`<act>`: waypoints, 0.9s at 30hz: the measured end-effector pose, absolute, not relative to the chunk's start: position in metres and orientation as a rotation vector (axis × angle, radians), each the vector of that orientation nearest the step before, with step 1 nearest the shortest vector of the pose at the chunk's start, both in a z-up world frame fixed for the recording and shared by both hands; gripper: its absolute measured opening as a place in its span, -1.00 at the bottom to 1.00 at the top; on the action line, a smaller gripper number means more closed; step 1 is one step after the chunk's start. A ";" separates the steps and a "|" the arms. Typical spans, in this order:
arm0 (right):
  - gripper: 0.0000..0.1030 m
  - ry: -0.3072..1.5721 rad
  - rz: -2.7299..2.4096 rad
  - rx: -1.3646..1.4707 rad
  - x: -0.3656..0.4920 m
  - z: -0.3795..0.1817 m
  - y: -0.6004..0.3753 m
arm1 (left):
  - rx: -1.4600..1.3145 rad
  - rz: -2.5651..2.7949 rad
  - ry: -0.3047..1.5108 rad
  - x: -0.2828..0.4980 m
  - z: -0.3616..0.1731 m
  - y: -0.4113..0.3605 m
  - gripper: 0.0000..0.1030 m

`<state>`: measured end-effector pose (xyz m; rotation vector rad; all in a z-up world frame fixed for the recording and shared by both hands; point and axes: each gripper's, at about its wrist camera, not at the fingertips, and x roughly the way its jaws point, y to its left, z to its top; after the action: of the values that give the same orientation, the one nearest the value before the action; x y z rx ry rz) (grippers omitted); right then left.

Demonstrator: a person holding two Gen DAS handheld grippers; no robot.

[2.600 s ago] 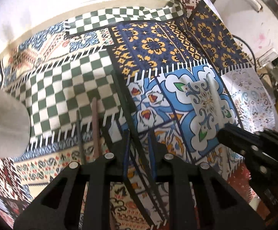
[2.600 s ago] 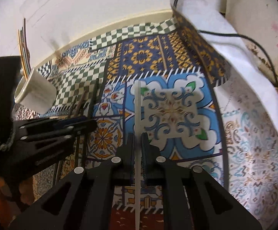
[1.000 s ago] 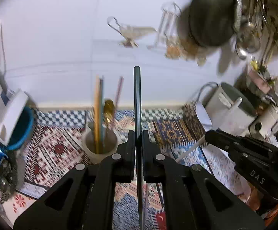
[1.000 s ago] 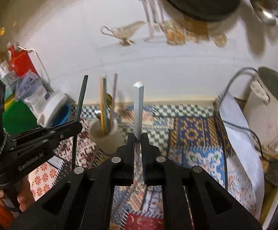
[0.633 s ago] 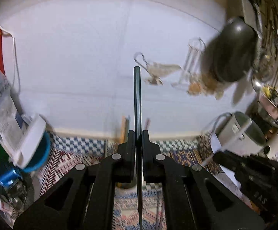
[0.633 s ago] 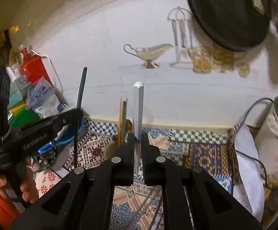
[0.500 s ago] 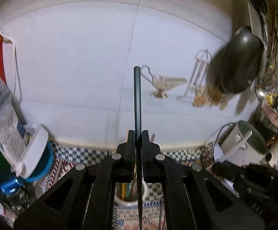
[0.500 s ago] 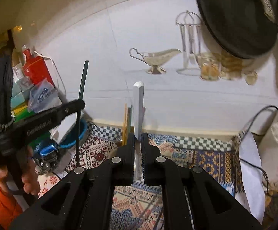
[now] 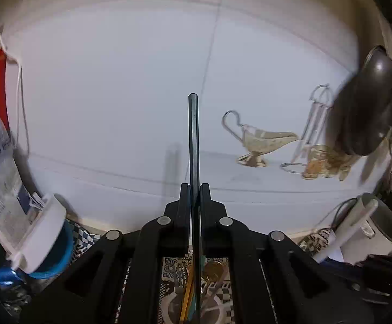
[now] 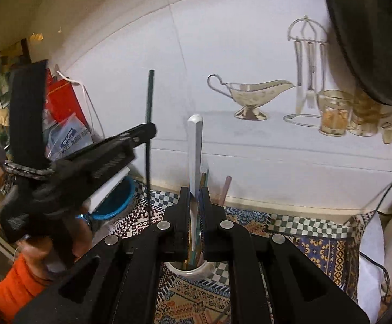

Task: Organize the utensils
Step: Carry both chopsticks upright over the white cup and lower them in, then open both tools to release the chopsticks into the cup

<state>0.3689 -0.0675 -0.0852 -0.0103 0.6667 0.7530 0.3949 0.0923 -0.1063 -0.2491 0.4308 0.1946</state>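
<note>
My left gripper (image 9: 194, 189) is shut on a dark green chopstick (image 9: 193, 135) that stands upright between its jaws. Below it, a white cup (image 9: 168, 306) holds several utensils, among them a gold spoon (image 9: 214, 269). My right gripper (image 10: 195, 193) is shut on a white chopstick (image 10: 195, 145), also upright. Under the right jaws sits the same white cup (image 10: 187, 270) with coloured sticks in it. In the right wrist view the left gripper (image 10: 148, 131) shows at the left with the dark green chopstick (image 10: 150, 100), carried by a hand (image 10: 37, 251) in an orange sleeve.
A patterned cloth (image 10: 317, 245) covers the counter. A blue container with a white lid (image 9: 44, 243) and bags stand at the left. A white appliance (image 9: 368, 232) with a cable is at the right. A dark pan (image 10: 368, 27) and a metal gravy boat (image 10: 252, 94) are on the wall.
Both grippers have tilted up and moved toward the cup with their chopsticks. The cup now sits low under the jaws in both views, and more wall shows.
</note>
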 end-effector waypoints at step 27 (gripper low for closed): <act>-0.88 0.939 0.775 -0.066 0.401 -0.173 -0.029 | -0.284 0.220 0.695 0.384 -0.234 0.096 -0.90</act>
<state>0.4010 -0.0292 -0.1732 -0.0661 0.9391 0.7749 0.3837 0.0961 -0.2336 -0.2837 0.6952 0.2196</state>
